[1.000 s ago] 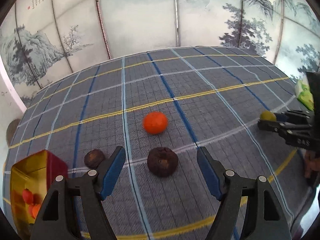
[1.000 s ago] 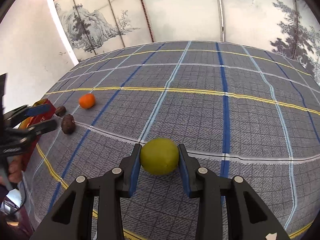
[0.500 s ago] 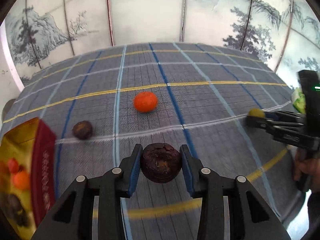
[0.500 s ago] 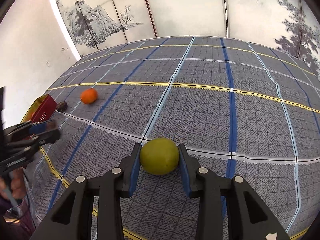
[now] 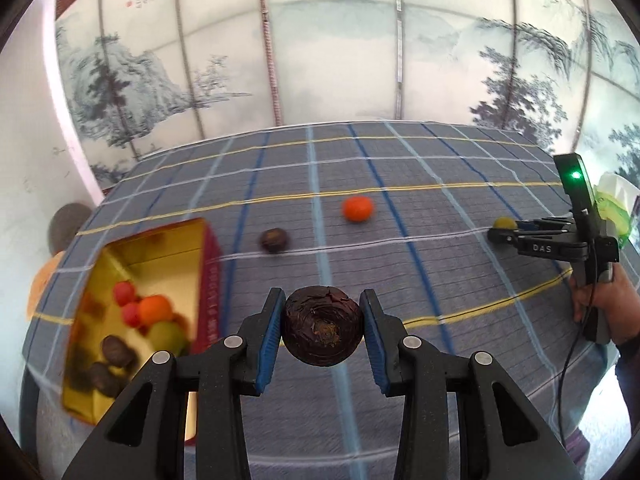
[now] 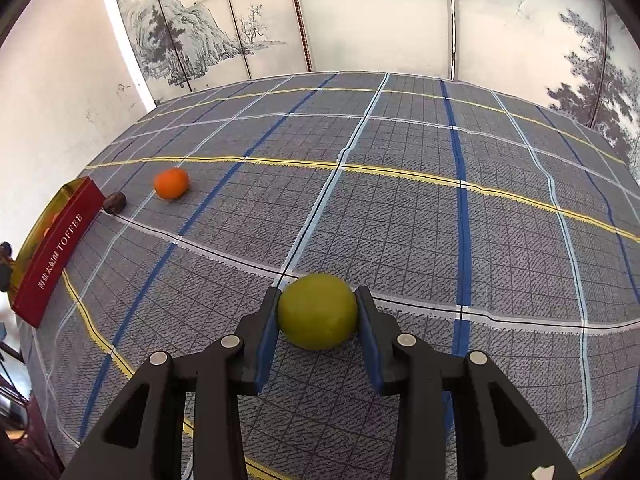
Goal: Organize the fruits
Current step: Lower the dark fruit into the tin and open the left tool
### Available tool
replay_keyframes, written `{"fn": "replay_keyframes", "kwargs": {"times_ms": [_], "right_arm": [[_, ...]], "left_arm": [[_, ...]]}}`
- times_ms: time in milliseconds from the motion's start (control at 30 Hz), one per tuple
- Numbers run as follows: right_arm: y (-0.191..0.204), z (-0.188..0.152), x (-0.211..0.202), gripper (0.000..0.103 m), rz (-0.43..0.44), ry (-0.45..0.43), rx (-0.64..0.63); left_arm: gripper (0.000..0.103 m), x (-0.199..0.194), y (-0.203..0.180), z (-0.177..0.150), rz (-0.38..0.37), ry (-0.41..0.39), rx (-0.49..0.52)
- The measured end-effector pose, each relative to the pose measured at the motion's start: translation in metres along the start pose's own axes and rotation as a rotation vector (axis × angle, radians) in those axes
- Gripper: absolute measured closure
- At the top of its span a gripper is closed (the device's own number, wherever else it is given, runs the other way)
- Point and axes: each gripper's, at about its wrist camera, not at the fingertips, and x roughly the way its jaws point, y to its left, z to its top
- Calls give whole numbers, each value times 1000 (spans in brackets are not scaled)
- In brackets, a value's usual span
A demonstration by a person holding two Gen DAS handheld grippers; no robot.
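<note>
My left gripper (image 5: 322, 326) is shut on a dark purple-brown round fruit (image 5: 322, 326) and holds it above the cloth, right of the red toffee tin (image 5: 208, 276). The tin's gold inside holds several fruits: red, orange, green and dark ones. My right gripper (image 6: 317, 312) is shut on a yellow-green fruit (image 6: 317, 312) low over the cloth; it also shows far right in the left wrist view (image 5: 505, 227). An orange (image 5: 358, 209) and a small dark fruit (image 5: 274, 239) lie on the cloth; both show in the right wrist view, the orange (image 6: 171, 183) and the dark fruit (image 6: 115, 202), beside the tin (image 6: 52, 254).
The table carries a grey plaid cloth (image 6: 400, 200) with blue, white and yellow lines. A painted folding screen (image 5: 320, 60) stands behind the table. A green and white bag (image 5: 612, 208) sits at the table's far right edge. The table edge runs close behind the tin.
My left gripper closed on the dark fruit, lifted it and swung left, so the tin is nearer and its inside shows. My right gripper kept its hold on the yellow-green fruit.
</note>
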Motion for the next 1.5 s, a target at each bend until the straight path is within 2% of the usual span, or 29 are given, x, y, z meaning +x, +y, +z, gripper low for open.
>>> {"fn": "replay_keyframes", "kwargs": {"times_ms": [333, 633, 1500], "right_arm": [[6, -1, 1, 68, -39, 6, -33], [12, -1, 2, 66, -68, 13, -64], [11, -1, 2, 66, -80, 16, -75]], "left_arm": [[63, -7, 61, -26, 107, 28, -112], [63, -2, 93, -39, 171, 43, -174], [63, 25, 119, -51, 235, 85, -200]]}}
